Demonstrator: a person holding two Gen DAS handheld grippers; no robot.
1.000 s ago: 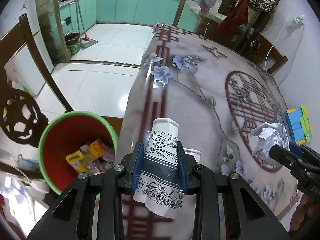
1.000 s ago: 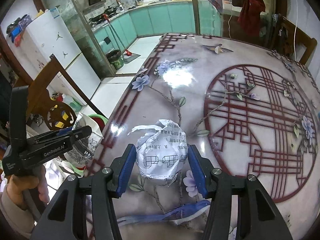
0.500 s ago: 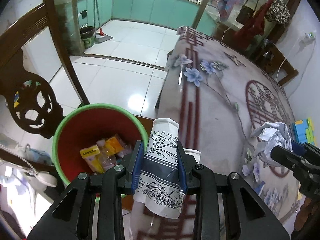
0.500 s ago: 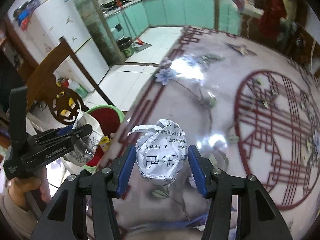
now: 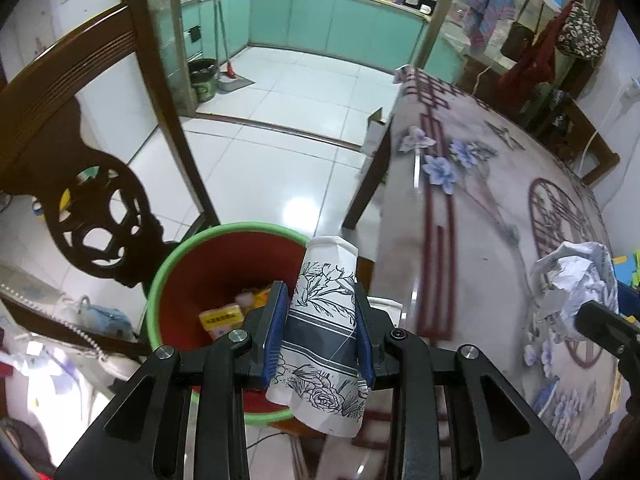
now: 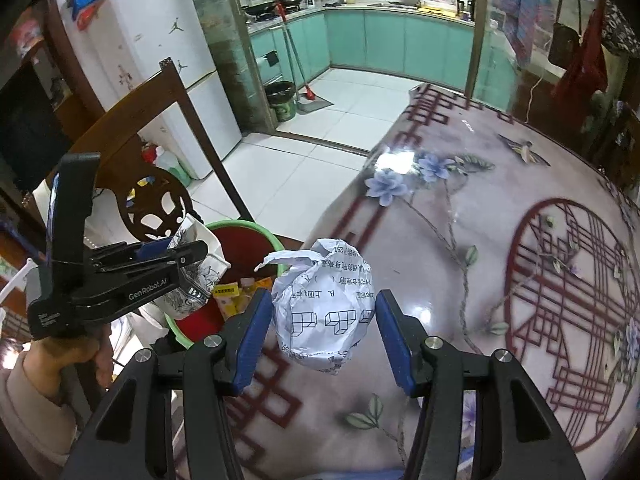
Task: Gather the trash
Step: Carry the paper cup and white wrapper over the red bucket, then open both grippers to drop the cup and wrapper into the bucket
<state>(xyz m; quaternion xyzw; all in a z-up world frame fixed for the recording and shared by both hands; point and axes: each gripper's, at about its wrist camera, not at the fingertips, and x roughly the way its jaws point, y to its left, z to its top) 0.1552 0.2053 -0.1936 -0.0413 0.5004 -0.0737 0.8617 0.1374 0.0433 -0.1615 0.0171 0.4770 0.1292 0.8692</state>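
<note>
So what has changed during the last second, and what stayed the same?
Both grippers moved from over the table toward the bin: the left gripper with its paper cup now hangs at the bin's rim. The right gripper follows with the paper ball. Both grips unchanged.

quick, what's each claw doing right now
left claw: shut on the cup
right claw: shut on the paper ball

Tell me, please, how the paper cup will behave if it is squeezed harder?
The paper cup is probably thin and soft: its rim already looks bent flat between the left gripper's fingers. It likely crushes further. It seems light, so it should fall easily once released.
</note>
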